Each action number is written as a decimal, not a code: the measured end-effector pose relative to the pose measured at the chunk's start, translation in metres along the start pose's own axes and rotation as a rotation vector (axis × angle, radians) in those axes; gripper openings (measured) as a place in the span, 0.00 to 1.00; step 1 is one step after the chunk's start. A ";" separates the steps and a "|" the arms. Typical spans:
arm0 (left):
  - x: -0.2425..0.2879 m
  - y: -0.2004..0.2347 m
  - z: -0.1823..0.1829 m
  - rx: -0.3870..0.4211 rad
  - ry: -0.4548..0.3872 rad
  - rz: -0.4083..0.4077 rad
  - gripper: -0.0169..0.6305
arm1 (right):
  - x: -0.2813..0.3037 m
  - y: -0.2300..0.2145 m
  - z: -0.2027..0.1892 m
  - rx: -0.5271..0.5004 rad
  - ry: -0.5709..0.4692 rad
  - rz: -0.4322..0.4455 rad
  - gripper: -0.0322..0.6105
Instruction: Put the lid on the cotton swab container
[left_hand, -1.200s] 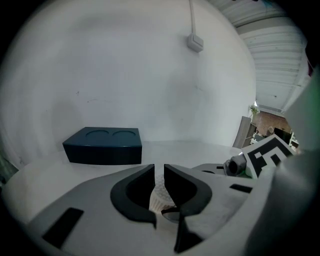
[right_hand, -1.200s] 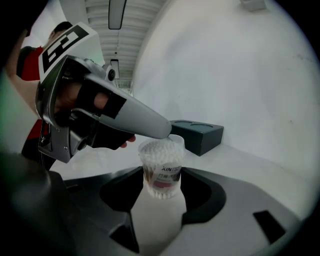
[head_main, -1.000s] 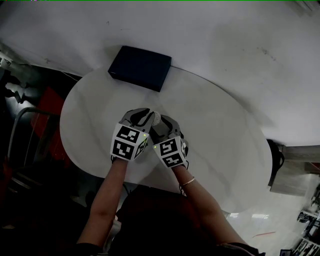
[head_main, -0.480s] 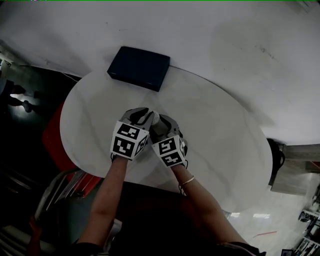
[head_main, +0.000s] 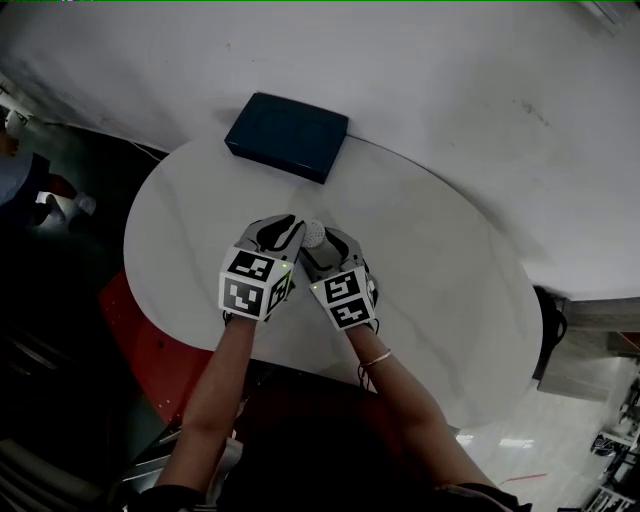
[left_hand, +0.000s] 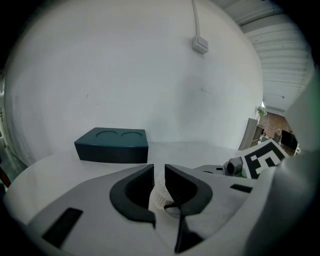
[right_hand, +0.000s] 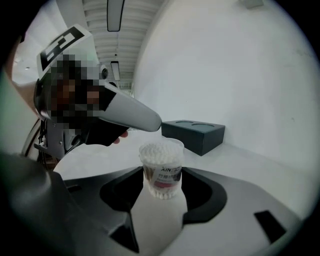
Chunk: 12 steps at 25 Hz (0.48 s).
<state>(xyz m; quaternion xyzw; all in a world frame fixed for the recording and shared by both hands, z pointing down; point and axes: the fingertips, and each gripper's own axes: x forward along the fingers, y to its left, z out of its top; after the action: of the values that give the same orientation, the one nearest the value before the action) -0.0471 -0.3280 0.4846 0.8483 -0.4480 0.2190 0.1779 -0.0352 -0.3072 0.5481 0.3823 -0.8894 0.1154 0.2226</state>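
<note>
The cotton swab container (right_hand: 161, 169) is a small clear cup, open at the top and packed full of swabs whose white heads crowd the rim; a printed label wraps its middle, with a reddish band below the print. It stands upright between the jaws of the right hand-held gripper (right_hand: 161, 186), which press against its lower sides and pinch it. In the head view it sits near the middle of the round white tabletop (head_main: 450, 300), a little toward 12 o'clock, just ahead of both grippers. The left hand-held gripper (left_hand: 159, 176) has its jaws drawn almost together on a thin white piece with a ribbed edge, apparently the lid (left_hand: 160, 194), clamped edge-on between them. From the right gripper view, the left gripper's pale tip hangs at about 10 o'clock from the cup's rim, close to it but apart. A dark blue box (head_main: 287, 136) with two shallow round recesses in its top lies at the tabletop's 11 o'clock edge, well apart from the cup; nothing shows in the recesses.
</note>
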 end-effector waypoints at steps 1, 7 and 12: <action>-0.003 0.001 -0.001 -0.010 -0.008 0.005 0.12 | 0.000 0.000 0.000 0.008 -0.001 0.002 0.43; -0.026 0.002 -0.005 -0.056 -0.053 0.022 0.12 | -0.002 -0.001 -0.003 0.011 0.000 0.000 0.43; -0.042 0.003 -0.007 -0.094 -0.108 0.022 0.12 | -0.009 0.001 0.004 0.005 -0.012 -0.002 0.43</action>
<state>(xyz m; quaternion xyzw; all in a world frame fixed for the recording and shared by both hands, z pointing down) -0.0724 -0.2981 0.4685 0.8446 -0.4760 0.1536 0.1908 -0.0313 -0.3026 0.5400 0.3843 -0.8901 0.1152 0.2163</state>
